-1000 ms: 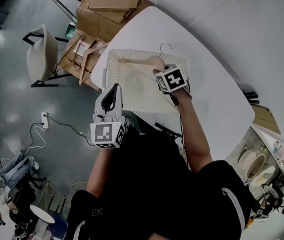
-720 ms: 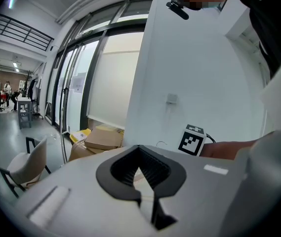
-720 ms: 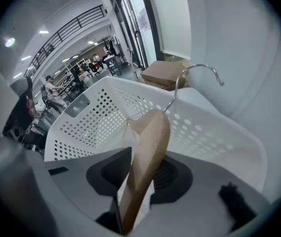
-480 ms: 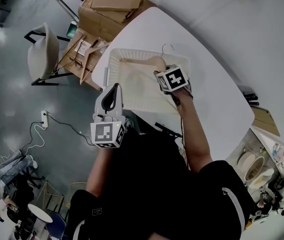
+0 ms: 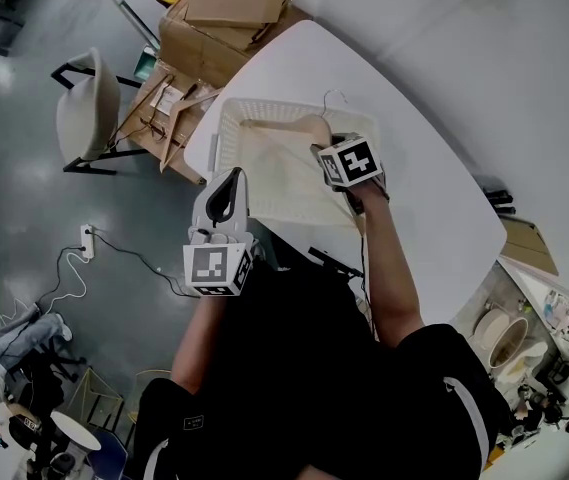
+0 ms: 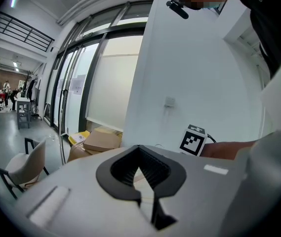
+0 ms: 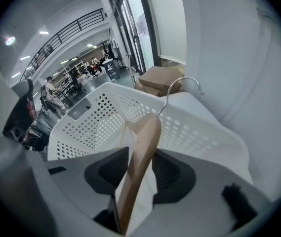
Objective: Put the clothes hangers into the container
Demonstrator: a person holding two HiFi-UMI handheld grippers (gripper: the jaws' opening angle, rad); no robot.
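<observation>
I am finishing the drop-off step. The right claw (image 7: 140,174) is reaching steeply down into the basket (image 5: 226,138), toward its far right corner, and its jaws have just been opening. They are standing wide now. The wooden hanger (image 7: 141,147) is rising between them, and I am seeing a gap beside the wood, so I am judging that the pads are no longer pressing on it.

From the head view, the hanger's body is lying inside the basket along its far wall, with the metal hook (image 5: 334,96) poking up past the far rim. I cannot tell whether the wood is resting fully on the basket floor or leaning on the wall.

The left claw (image 6: 142,174) is waiting outside the basket, off its near left corner, pointing almost level. Its jaws are together and nothing is between them.

I am not seeing any other hanger on the table (image 5: 414,198) around the basket, so this one may be the last, though I am only judging that from these views.

Next I am planning to lift the right claw straight up and back toward the basket's near rim. It needs to go slowly enough that neither pad drags the wood along. I am also watching the hook, because it could catch on the perforated wall and tip the hanger out over the far rim.
</observation>
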